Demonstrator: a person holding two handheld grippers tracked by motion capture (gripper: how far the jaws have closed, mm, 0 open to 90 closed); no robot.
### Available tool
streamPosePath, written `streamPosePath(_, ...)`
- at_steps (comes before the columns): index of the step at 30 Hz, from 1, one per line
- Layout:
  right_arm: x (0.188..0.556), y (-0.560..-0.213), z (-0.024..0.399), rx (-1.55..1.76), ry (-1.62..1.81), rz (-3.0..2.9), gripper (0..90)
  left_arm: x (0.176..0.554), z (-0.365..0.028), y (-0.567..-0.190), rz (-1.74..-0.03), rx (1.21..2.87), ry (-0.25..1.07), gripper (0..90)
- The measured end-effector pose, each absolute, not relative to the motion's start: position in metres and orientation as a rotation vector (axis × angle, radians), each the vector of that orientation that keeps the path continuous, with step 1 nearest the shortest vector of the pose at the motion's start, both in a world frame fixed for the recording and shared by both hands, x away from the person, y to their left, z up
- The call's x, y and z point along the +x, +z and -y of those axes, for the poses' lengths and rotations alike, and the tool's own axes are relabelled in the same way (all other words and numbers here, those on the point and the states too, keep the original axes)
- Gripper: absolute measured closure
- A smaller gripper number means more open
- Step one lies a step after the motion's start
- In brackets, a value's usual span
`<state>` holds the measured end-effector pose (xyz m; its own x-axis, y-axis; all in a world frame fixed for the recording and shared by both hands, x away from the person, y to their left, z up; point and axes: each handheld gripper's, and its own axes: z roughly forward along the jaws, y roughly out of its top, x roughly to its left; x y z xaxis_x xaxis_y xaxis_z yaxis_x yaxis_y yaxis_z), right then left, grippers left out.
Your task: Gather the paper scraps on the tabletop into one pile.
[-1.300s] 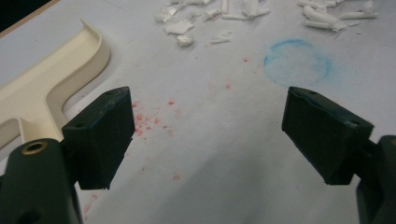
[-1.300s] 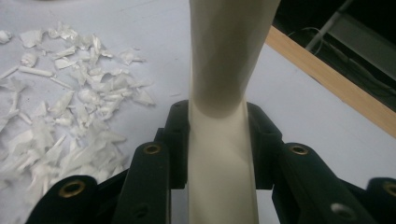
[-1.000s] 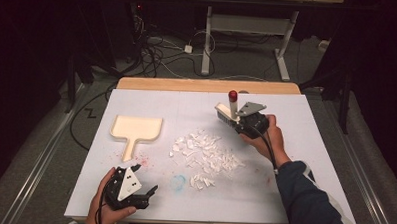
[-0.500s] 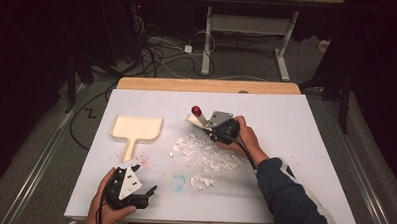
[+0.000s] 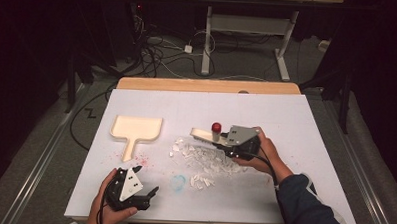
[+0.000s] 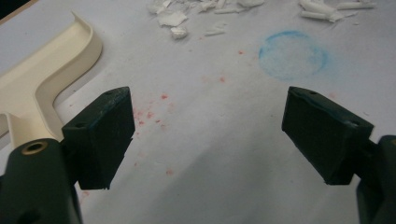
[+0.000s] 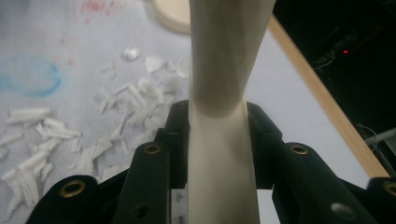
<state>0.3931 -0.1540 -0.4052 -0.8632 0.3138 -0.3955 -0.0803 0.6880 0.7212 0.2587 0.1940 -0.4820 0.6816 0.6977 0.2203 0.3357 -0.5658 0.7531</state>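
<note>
Since the earlier frames, the right gripper (image 5: 219, 141) has carried its cream brush (image 5: 203, 135) sideways over the table (image 5: 296, 120), first out across the scattered white scraps (image 5: 204, 162) and now partway back, so the brush head stands just beyond the far edge of the pile. Its jaws are clamped on the brush handle (image 7: 219, 140), one pad pressing each side, as the right gripper view shows; the handle runs straight out ahead of the gripper. A red knob (image 5: 216, 127) sits on top of the brush, just ahead of the grey plate on the gripper. The scraps lie below and beside this gripper, between it and the person's edge of the table.

At the near edge, the left gripper (image 5: 146, 190) has kept its place. Its jaws stand wide apart with nothing between them, over bare white table dotted with red specks. Ahead of it to its left lies the cream dustpan (image 6: 42, 79), handle pointing towards the gripper. Ahead to its right is a faint blue ring (image 6: 292, 55), with the nearest scraps beyond that.
</note>
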Motion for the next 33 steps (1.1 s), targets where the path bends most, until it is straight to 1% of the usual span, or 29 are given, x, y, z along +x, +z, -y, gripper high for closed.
streamPosePath(3, 0.387, -0.391, 0.174, 0.297, 1.098, -2.348, 68.5, 0.259, -0.193, -0.482, -0.789, 2.192, 0.661, 16.5)
streamPosePath(9, 0.366, -0.378, 0.215, 0.540, 0.991, -2.292, 68.4, 0.258, -0.193, -0.482, -0.786, 2.200, 0.659, 16.5)
streamPosePath(14, 0.340, -0.392, 0.246, 0.766, 0.862, -2.260, 68.4, 0.257, -0.191, -0.481, -0.774, 2.209, 0.665, 16.5)
streamPosePath(17, 0.334, -0.404, 0.255, 0.906, 0.775, -2.231, 68.4, 0.258, -0.189, -0.481, -0.763, 2.218, 0.667, 16.5)
streamPosePath(19, 0.335, -0.413, 0.249, 0.953, 0.725, -2.225, 68.4, 0.259, -0.187, -0.481, -0.755, 2.218, 0.668, 16.6)
streamPosePath(21, 0.335, -0.419, 0.233, 0.961, 0.721, -2.228, 68.4, 0.260, -0.185, -0.481, -0.749, 2.218, 0.666, 16.5)
streamPosePath(30, 0.331, -0.435, 0.132, 0.795, 0.728, -2.270, 68.1, 0.263, -0.182, -0.481, -0.715, 2.219, 0.641, 16.5)
streamPosePath(33, 0.332, -0.434, 0.107, 0.723, 0.761, -2.275, 68.3, 0.264, -0.181, -0.482, -0.708, 2.223, 0.628, 16.5)
